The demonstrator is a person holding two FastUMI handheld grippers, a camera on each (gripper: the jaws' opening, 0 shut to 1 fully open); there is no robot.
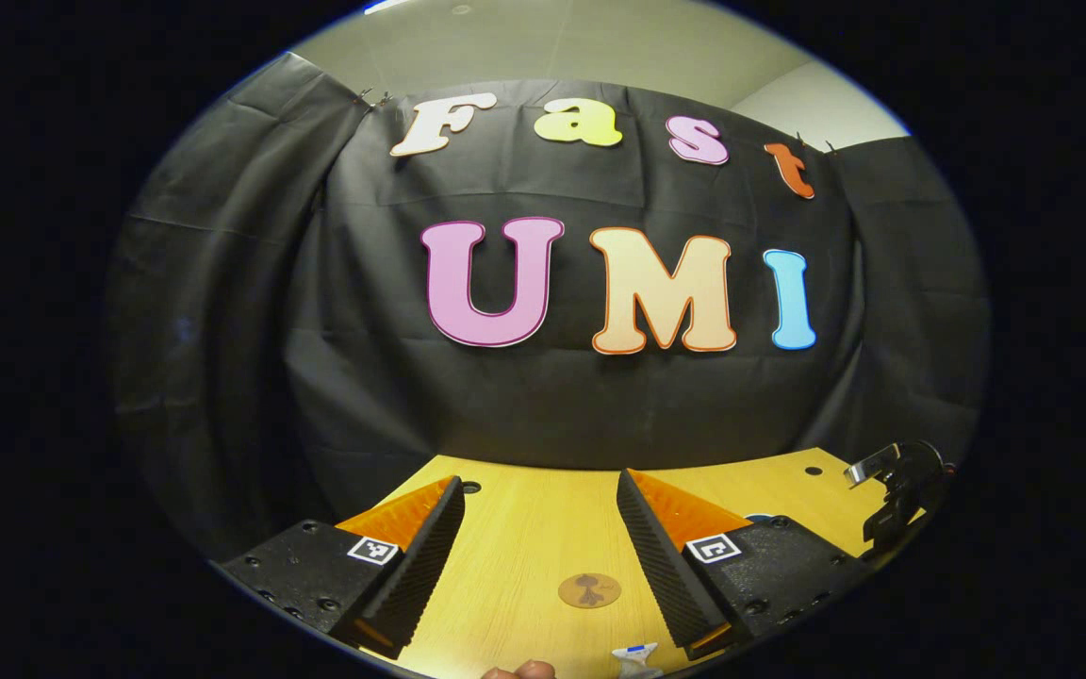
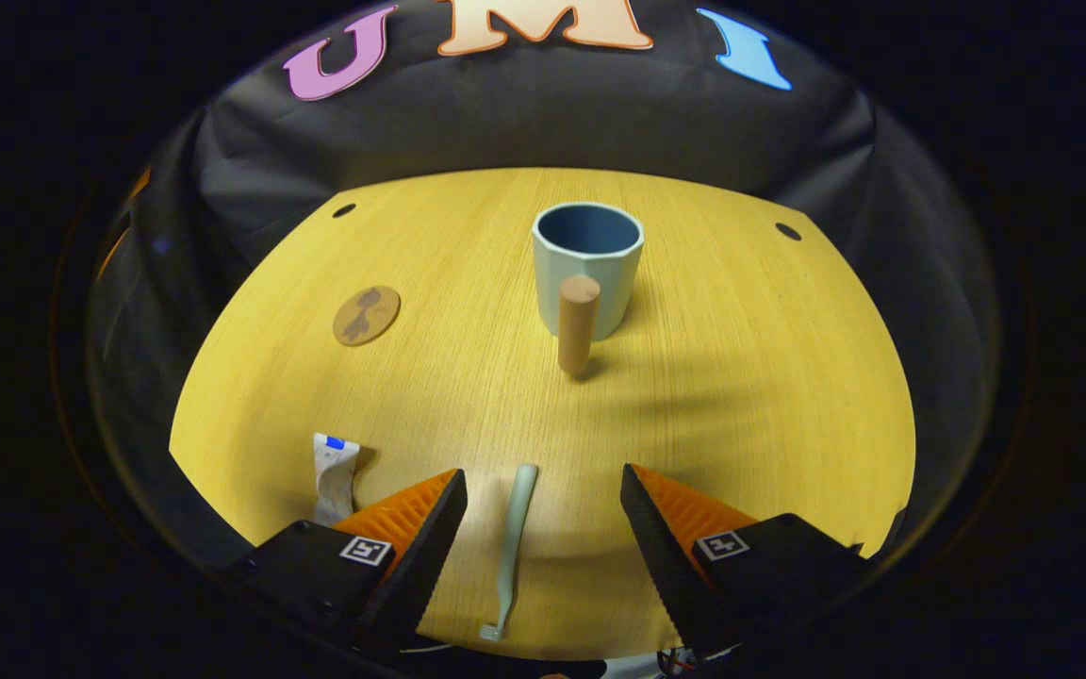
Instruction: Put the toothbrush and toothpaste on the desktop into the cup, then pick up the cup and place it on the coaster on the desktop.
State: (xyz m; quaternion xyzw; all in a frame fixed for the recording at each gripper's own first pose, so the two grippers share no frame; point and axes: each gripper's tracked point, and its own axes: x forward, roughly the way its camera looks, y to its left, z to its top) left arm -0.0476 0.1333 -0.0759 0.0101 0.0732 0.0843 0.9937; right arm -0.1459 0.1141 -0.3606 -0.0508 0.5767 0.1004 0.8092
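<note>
Counter (image 2: 741, 396): pale wood top, black cloth wall behind it, 2 small dark holes near the far edge.

Cup (image 2: 587, 269): pale blue with a darker inside, upright on the far middle of the counter in the right gripper view, holding nothing. A wooden peg handle sticks out of its near side toward the camera.

Right gripper (image 2: 543, 514): low over the near edge of the counter, jaws spread wide, gripping nothing. The toothbrush lies in the gap between its fingers, touching neither.

Left gripper (image 1: 540, 519): jaws also spread wide, holding nothing, over the counter and facing the cloth wall. At the right edge of the left gripper view a dark piece of hardware (image 1: 896, 486) with a metal tip shows; what it is I cannot tell.

Toothbrush (image 2: 511, 552): pale green, flat on the counter, head toward the near edge, handle pointing toward the cup, well apart from it.

Toothpaste (image 2: 334, 471): small white tube with a blue mark, flat on the counter just left of the right gripper's left finger.

Coaster (image 2: 367, 315): round, brown, dark pattern, flat on the counter left of the cup, apart from it; in the left gripper view it lies between that gripper's fingers.
</note>
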